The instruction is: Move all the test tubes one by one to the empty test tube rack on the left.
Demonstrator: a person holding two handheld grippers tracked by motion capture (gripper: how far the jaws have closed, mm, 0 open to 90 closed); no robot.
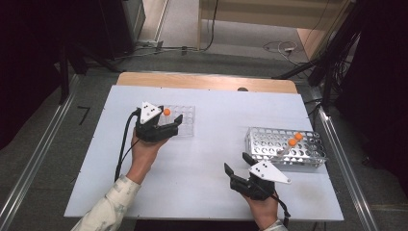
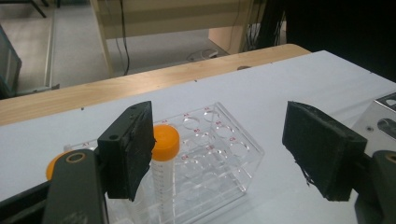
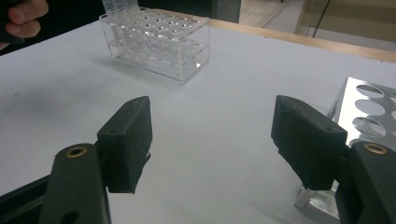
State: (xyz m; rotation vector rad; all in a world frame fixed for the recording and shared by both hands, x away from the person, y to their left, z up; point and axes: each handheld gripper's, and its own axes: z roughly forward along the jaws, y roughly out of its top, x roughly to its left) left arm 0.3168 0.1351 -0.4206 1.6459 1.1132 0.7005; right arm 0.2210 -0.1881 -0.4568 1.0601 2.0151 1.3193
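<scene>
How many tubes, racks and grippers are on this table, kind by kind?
Orange-capped tubes: 3, one in the clear rack, two in the metal rack
Racks: 2, the clear plastic rack and the metal rack
Grippers: 2, the left gripper and the right gripper, both open
Total: 7

Three orange-capped tubes: one (image 1: pixel 166 112) in the clear rack (image 1: pixel 185 126), two (image 1: pixel 295 139) in the metal rack (image 1: pixel 269 144). Two racks, two tools.
</scene>
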